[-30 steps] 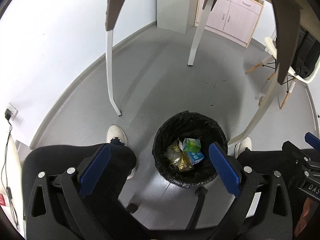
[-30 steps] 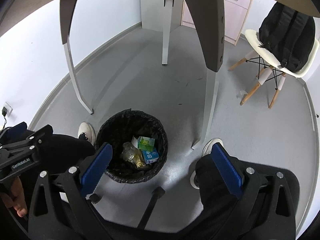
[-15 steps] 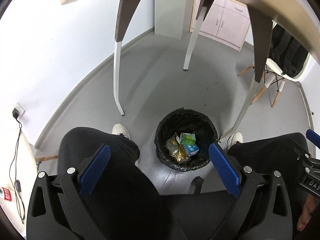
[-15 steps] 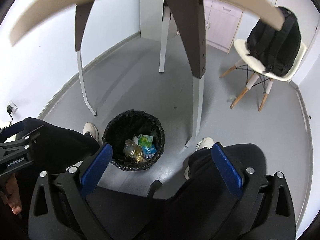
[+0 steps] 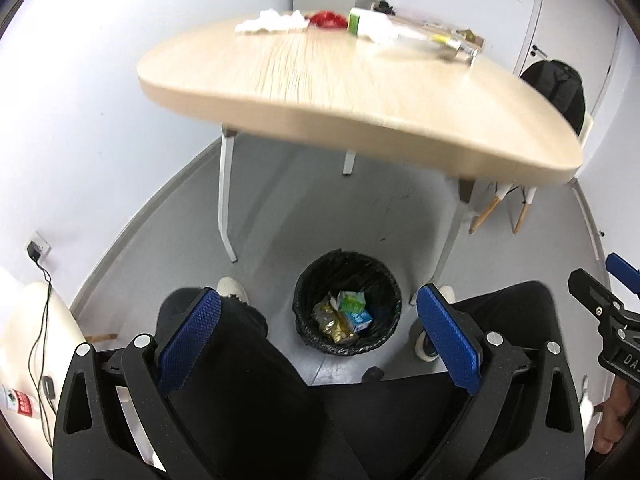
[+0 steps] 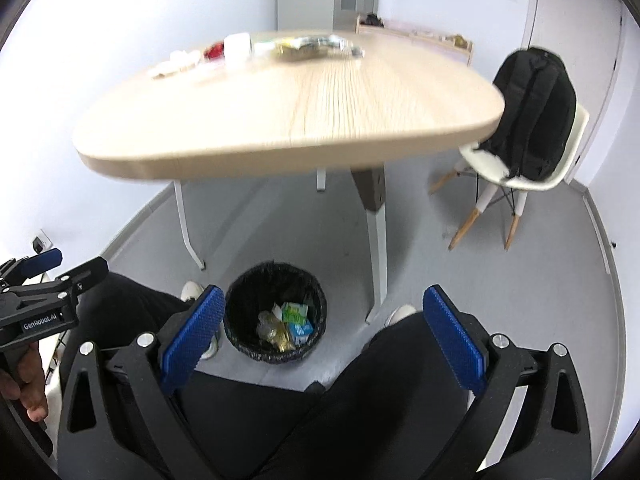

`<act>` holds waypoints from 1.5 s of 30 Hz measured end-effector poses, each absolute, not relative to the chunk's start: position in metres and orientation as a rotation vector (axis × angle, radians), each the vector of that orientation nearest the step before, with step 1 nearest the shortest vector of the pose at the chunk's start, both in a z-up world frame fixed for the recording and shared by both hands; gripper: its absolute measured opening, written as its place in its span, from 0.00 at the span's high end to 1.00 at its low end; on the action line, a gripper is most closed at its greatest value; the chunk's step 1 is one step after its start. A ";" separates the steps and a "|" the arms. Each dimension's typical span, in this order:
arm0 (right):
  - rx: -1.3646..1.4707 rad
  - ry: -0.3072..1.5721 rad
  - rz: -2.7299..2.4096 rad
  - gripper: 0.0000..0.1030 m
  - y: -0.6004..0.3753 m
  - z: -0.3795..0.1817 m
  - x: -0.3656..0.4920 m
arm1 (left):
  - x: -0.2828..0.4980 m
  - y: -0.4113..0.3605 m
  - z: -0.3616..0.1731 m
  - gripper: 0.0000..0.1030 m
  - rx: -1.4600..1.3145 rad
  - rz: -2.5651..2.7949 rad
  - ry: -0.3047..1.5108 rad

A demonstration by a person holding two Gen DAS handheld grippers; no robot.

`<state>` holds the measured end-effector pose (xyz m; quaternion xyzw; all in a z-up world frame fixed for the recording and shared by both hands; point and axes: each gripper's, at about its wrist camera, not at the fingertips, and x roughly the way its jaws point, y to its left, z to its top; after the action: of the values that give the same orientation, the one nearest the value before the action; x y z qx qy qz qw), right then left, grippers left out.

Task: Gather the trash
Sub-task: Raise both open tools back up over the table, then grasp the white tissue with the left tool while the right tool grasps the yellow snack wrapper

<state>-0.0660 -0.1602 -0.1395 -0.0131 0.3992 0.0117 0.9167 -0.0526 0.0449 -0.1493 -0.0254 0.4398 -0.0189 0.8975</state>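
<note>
A black-lined trash bin (image 5: 347, 268) (image 6: 276, 276) stands on the grey floor under the table edge, holding cartons (image 5: 352, 304) and crumpled wrappers (image 6: 276, 332). My left gripper (image 5: 318, 332) is open and empty, above the person's lap. My right gripper (image 6: 322, 332) is open and empty, beside it. More trash lies on the far part of the wooden table (image 5: 360, 92) (image 6: 320, 112): white tissues (image 5: 272, 22), a red item (image 5: 328, 19), a green-and-white carton (image 5: 368, 24), a clear wrapper (image 6: 312, 46).
The person's black-trousered legs fill the lower part of both views. A white chair (image 6: 520, 176) with a black backpack (image 6: 532, 112) stands at the right. White table legs (image 5: 224, 208) stand near the bin. A wall socket with a cable (image 5: 36, 248) is at the left.
Both grippers rose from under the table to above its edge. The tabletop with its trash has come into view; the bin looks smaller and lower.
</note>
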 end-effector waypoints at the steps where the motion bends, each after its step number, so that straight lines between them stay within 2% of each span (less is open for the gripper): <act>1: -0.030 0.805 0.027 0.07 -0.160 -0.131 -0.066 | -0.053 0.044 -0.144 0.06 -0.051 -0.040 0.901; 10: -0.032 0.710 0.038 0.07 -0.165 -0.076 -0.049 | -0.037 0.052 -0.093 0.07 -0.054 -0.011 0.831; 20: -0.045 0.634 0.073 0.07 -0.164 -0.027 0.005 | 0.019 0.069 -0.054 0.07 -0.064 0.039 0.781; 32: -0.101 0.643 0.137 0.08 -0.158 -0.018 0.124 | 0.138 0.092 -0.049 0.09 -0.100 0.082 0.812; 45: -0.133 0.727 0.153 0.11 -0.149 -0.043 0.223 | 0.240 0.105 -0.049 0.09 -0.100 0.125 0.825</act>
<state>0.2225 -0.1486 -0.0429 -0.0651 0.3550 0.0748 0.9296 0.2402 0.1047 -0.0485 -0.0487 0.4003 0.0605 0.9131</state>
